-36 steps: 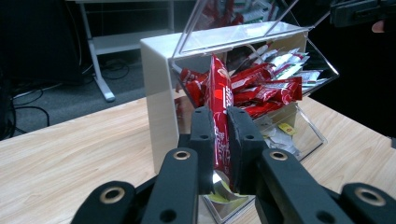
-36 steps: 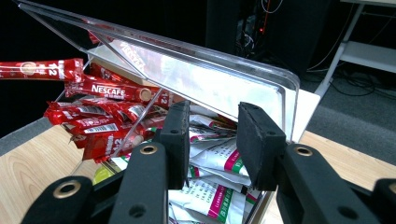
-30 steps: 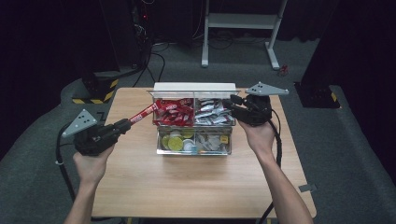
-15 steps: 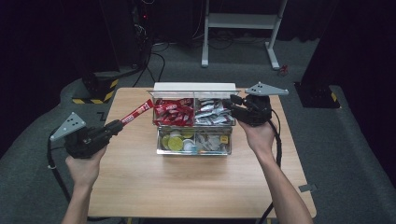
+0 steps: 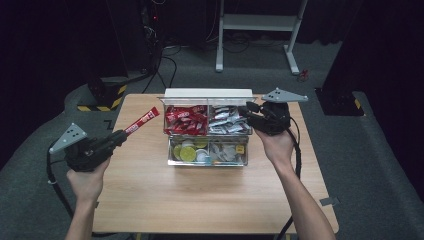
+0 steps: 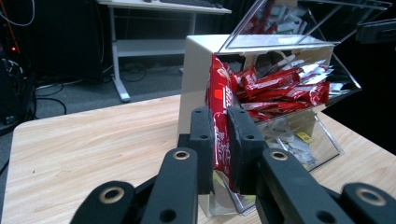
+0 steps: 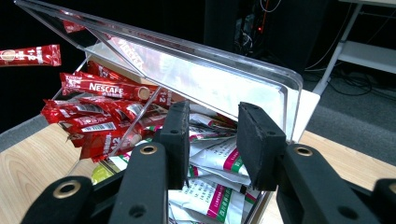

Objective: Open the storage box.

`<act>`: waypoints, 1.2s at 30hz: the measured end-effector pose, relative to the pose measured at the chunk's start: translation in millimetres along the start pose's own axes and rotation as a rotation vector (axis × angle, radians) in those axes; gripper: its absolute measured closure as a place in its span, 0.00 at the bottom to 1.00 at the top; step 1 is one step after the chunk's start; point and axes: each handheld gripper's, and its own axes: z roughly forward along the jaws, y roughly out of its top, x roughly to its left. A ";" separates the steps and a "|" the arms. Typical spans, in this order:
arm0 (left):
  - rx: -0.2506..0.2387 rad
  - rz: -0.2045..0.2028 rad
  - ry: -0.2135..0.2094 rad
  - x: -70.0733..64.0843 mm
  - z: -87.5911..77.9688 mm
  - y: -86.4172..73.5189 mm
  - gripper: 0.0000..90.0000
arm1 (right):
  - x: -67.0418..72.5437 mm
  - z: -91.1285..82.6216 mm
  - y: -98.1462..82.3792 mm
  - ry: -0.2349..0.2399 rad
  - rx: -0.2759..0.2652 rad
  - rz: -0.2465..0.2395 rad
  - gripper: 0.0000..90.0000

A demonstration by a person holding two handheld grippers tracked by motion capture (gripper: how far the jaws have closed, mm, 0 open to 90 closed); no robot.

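Note:
A clear organizer box (image 5: 207,162) stands at the table's middle back. Its back left compartment holds red stick sachets (image 5: 182,120), the back right one silver-white sachets (image 5: 225,120). My left gripper (image 5: 121,134) hovers left of the box, shut on one red sachet (image 5: 143,120) that points up toward the box. In the left gripper view that gripper (image 6: 220,140) pinches the sachet (image 6: 219,100) upright between its pads. My right gripper (image 5: 248,107) is at the box's back right corner. In the right gripper view it (image 7: 217,135) grips the raised clear lid (image 7: 187,70).
The box's front compartments hold round capsules (image 5: 190,150) and small packets (image 5: 225,150). Bare wooden tabletop (image 5: 200,200) lies in front of the box and on both sides. A metal desk frame (image 5: 257,30) stands on the floor behind the table.
My left gripper has drawn the red sachet leftward, away from the box. The right gripper and the lid have not moved.

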 end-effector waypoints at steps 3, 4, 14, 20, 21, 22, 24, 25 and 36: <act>0.003 -0.007 0.007 2.3 0.7 -2.6 0.91 | 0.0 -0.1 0.0 0.000 0.001 0.000 0.72; 0.004 -0.011 0.009 2.8 0.9 -3.5 0.91 | 0.0 -0.1 0.0 0.001 0.001 0.000 0.72; 0.019 -0.006 0.045 3.5 5.3 -11.3 0.90 | 0.4 0.2 0.2 -0.003 0.004 -0.004 0.72; 0.031 -0.014 0.061 6.2 10.3 -17.6 0.90 | 0.2 0.2 0.1 0.000 0.003 -0.002 0.72; 0.034 -0.018 0.062 6.8 11.2 -18.9 0.90 | 0.2 0.2 0.1 0.000 0.003 -0.002 0.72; 0.037 -0.020 0.063 7.4 12.3 -20.2 0.90 | 0.3 0.2 0.1 -0.001 0.003 -0.002 0.72; 0.043 -0.025 0.064 8.2 14.5 -23.1 0.90 | 0.8 0.2 0.0 -0.005 0.004 -0.007 0.72; 0.046 -0.028 0.066 8.4 15.7 -24.5 0.90 | 1.2 0.2 -0.1 -0.007 0.004 -0.007 0.71; 0.072 -0.037 0.081 10.5 26.8 -37.5 0.90 | 1.2 0.6 -0.4 -0.008 0.004 -0.005 0.71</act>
